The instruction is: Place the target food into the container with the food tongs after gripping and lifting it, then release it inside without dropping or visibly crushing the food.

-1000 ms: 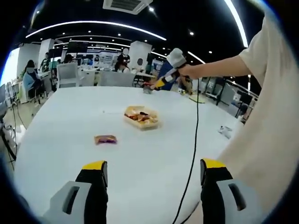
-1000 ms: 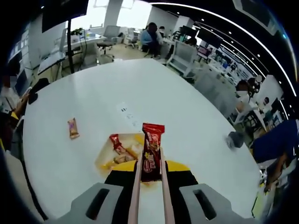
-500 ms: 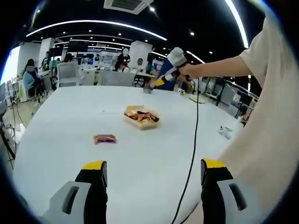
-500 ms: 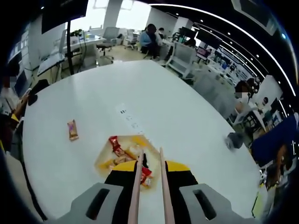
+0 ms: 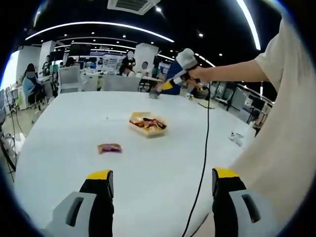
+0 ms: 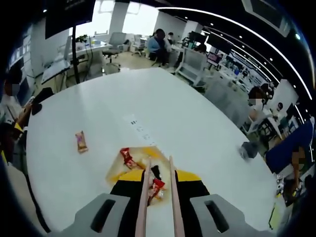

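The right gripper view looks down on a yellow tray (image 6: 116, 174) on the white worktop (image 6: 197, 133), with the tongs (image 6: 158, 197) held in the right hand-held gripper (image 6: 159, 190). Their tips stand apart, empty, and the red snack (image 6: 157, 186) lies in the tray between them. A loose bar (image 6: 81, 141) lies well apart.

The left gripper view shows the tray (image 5: 147, 124) from the side, the right hand-held gripper (image 5: 174, 79) raised above it, and the left hand-held gripper (image 5: 160, 197) open near the worktop's edge.
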{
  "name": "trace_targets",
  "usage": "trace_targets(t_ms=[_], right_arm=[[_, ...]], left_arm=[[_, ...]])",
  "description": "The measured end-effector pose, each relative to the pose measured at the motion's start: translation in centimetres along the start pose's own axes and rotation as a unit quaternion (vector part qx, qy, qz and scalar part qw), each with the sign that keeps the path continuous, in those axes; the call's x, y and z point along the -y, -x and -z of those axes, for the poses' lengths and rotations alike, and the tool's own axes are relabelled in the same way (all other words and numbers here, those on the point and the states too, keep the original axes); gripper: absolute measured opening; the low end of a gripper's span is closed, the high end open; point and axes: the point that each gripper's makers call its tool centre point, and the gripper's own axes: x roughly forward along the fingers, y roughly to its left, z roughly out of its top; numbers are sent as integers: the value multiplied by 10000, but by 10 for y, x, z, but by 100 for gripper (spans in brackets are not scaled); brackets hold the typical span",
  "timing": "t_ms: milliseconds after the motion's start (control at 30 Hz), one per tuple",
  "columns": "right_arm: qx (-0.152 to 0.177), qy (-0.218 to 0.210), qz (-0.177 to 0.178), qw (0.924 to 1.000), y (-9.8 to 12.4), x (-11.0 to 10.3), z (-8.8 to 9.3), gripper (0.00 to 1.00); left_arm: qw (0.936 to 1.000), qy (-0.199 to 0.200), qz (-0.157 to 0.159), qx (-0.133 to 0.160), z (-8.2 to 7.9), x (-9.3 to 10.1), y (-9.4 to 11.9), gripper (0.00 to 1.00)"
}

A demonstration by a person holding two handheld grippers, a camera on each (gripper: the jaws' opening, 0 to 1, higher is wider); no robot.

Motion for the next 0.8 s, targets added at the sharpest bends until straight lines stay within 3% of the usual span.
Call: trace_targets(t_ms=[467,800], right_arm=[[316,-69,-384,9987,12,-56,2,22],[384,-44,-934,9949,-4,-110,3,23]], left_arm=[[9999,-96,47,-119,-5,4,0,81],[9995,-63,-279,-127,-8,-2,8,82]])
